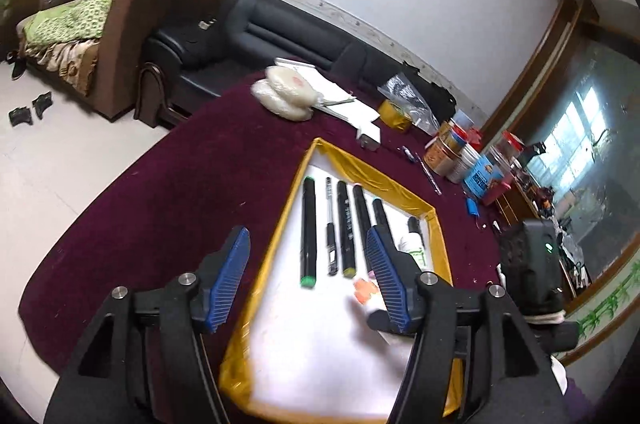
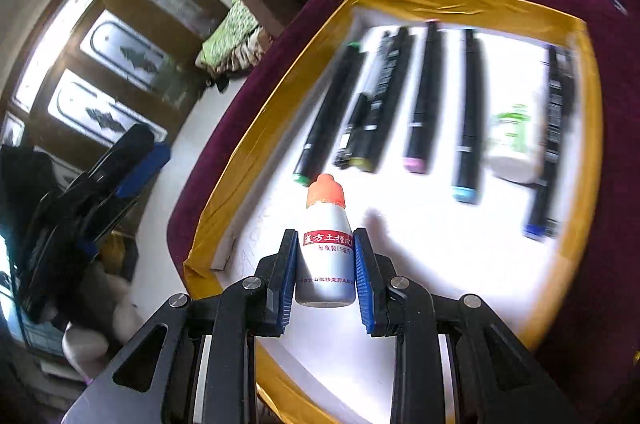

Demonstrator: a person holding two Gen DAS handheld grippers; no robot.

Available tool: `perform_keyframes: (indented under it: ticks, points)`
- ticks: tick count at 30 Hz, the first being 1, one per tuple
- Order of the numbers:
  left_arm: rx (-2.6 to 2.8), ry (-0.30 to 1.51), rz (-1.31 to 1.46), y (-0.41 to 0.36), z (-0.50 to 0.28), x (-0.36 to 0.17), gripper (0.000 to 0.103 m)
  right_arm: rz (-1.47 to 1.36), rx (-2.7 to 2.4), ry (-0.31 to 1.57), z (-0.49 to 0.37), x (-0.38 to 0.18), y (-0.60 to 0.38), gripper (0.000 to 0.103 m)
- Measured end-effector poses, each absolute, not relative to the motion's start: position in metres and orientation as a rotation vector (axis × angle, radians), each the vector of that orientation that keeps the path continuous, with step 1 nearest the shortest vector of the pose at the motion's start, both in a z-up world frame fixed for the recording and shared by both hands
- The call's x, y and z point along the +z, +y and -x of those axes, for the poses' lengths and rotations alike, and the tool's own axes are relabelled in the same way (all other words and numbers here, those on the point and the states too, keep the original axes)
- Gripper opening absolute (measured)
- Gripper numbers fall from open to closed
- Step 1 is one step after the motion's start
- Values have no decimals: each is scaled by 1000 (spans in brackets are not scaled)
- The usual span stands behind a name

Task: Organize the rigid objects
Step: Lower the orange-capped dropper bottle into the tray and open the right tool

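My right gripper (image 2: pixel 326 244) is shut on a small white bottle with an orange cap (image 2: pixel 325 244) and holds it over the near part of a white tray with a yellow rim (image 2: pixel 256 120). Several black markers (image 2: pixel 424 92) and a white bottle with a green label (image 2: pixel 514 144) lie in a row in the tray. My left gripper (image 1: pixel 307 248) is open and empty above the tray's left edge (image 1: pixel 280 236); the markers (image 1: pixel 308 232) show between its fingers. The orange-capped bottle (image 1: pixel 366 290) shows blurred by its right finger. The left gripper also shows at the left of the right wrist view (image 2: pixel 120 168).
The tray sits on a dark red cloth-covered table (image 1: pixel 180 184). At the table's far side lie round white packets (image 1: pixel 286 90), papers (image 1: pixel 340 100), a tape roll (image 1: pixel 394 114), jars and tins (image 1: pixel 460 152) and loose pens (image 1: pixel 428 172). Sofas (image 1: pixel 256 24) stand beyond.
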State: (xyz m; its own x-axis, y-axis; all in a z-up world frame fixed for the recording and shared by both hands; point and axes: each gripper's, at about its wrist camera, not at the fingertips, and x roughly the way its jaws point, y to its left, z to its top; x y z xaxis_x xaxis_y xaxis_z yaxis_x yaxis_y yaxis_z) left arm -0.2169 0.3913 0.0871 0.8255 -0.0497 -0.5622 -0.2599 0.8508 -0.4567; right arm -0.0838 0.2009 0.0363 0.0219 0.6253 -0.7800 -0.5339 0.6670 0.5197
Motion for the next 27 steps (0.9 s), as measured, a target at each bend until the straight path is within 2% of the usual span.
perform_keyframes:
  ticks: [8,11,13,24,27]
  points:
    - [150,576,584,402,239,81,61,-7,866,1263,86,24,244,25]
    - [157,566,591,403,241,82,68,-30,862,1254,85,27,241,25]
    - [155,564,598,402,242,82,68,-44,865,1230,84,33,235,26]
    - [94,590,551,365,234,90,69,-104,743,1036,77,71,132,30]
    - [70,610,514,345,227,94,74,-111,660,959,78,81,86,38]
